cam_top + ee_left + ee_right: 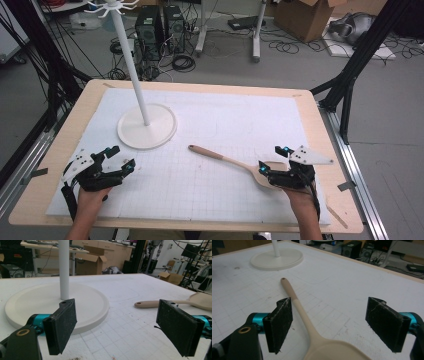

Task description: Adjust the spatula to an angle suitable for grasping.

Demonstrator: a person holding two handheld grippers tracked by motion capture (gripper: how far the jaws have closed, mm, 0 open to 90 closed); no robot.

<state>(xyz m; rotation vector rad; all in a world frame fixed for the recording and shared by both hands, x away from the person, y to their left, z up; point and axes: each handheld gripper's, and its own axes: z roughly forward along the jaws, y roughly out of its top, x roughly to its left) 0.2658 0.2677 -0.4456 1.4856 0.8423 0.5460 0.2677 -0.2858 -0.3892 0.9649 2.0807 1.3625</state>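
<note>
- The work surface was a wooden table (60,165) covered by a white gridded mat (240,130), which gave a flat, pale ground against which the objects stood out.
- A wooden spatula (235,162) lay flat on the mat at right of centre, its blade toward the person and its handle running away to the left, toward the stand. A small hole showed at the handle's far end (283,279), which suggests the tool was meant to be hung.
- The right gripper (272,162) sat low over the blade end, jaws spread wide. In the right gripper view the neck of the spatula (305,320) lay between the two pads, close beside the left-hand pad (282,322) and well apart from the other; whether it touched could not be told. This placement reads as an approach for a grasp at the neck, not yet closed.
- The left gripper (122,157) rested near the mat's left part, jaws likewise wide and holding nothing. In the left gripper view its pads (62,323) framed the stand's base and the far handle tip (142,304), apart from both; it appeared to be waiting.
- A white hanging stand (131,60) rose from a round base (146,127) at the mat's back left, with hooks at its top (111,6), the likely destination for the spatula.
</note>
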